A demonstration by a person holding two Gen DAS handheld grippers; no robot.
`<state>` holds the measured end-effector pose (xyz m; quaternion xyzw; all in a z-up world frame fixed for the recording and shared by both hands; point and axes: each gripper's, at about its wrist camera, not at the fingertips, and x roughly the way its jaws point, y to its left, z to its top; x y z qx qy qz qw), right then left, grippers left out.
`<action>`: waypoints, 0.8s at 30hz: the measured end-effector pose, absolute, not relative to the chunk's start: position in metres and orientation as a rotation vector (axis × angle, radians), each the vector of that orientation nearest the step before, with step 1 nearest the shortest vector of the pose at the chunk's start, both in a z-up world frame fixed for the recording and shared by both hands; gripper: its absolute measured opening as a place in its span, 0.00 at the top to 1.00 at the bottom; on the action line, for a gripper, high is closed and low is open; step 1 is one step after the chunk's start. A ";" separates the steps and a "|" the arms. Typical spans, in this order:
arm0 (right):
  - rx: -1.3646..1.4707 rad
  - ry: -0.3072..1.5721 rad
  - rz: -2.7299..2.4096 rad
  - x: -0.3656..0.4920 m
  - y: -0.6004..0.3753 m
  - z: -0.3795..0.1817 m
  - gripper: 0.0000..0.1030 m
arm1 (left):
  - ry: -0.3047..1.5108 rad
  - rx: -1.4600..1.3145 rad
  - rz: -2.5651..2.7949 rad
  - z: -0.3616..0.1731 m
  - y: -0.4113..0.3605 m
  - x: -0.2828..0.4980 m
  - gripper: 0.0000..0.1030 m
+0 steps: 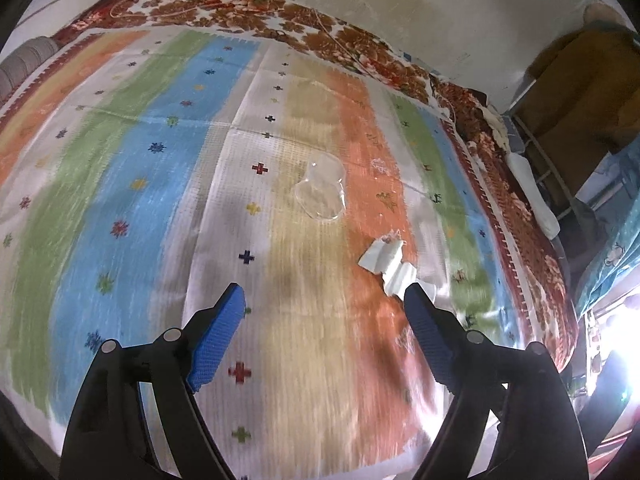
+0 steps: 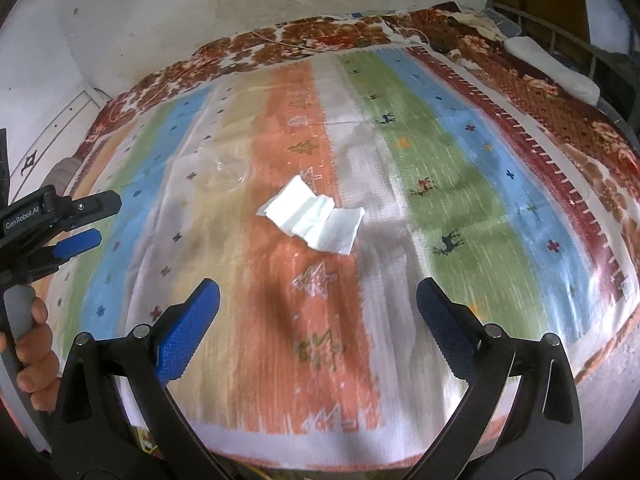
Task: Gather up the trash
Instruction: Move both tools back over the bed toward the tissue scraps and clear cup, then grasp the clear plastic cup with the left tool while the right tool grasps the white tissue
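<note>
Right wrist view: my right claw (image 2: pixel 318 304) hangs over the striped bedspread (image 2: pixel 460 168), its blue pads spread wide with nothing between them. Ahead of it, almost on its centre line and only slightly toward its left pad, the crumpled white paper (image 2: pixel 316 218) lies flat on the orange stripe, apart from both pads. The paper's long axis runs across the claw's line of approach, from upper left to lower right in this view. A clear plastic cup (image 2: pixel 232 170) lies on its side farther off, beyond the paper and to its left. At the left edge my left hand (image 2: pixel 32 344) grips the other handle.

Left wrist view: my left claw (image 1: pixel 324 300) is likewise spread and empty. Here the paper (image 1: pixel 386 264) sits just off its right pad, partly hidden behind that fingertip, while the cup (image 1: pixel 322 192) lies straight ahead and farther out.

Judged from these positions, the paper falls to the right claw, which faces it squarely, and the cup to the left.
</note>
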<state>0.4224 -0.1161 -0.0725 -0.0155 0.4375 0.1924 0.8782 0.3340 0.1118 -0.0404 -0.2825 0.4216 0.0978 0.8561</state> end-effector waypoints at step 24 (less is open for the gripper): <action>0.099 1.029 0.387 0.519 -0.108 -0.141 0.34 | 0.837 -0.785 0.188 -0.086 0.152 0.422 0.12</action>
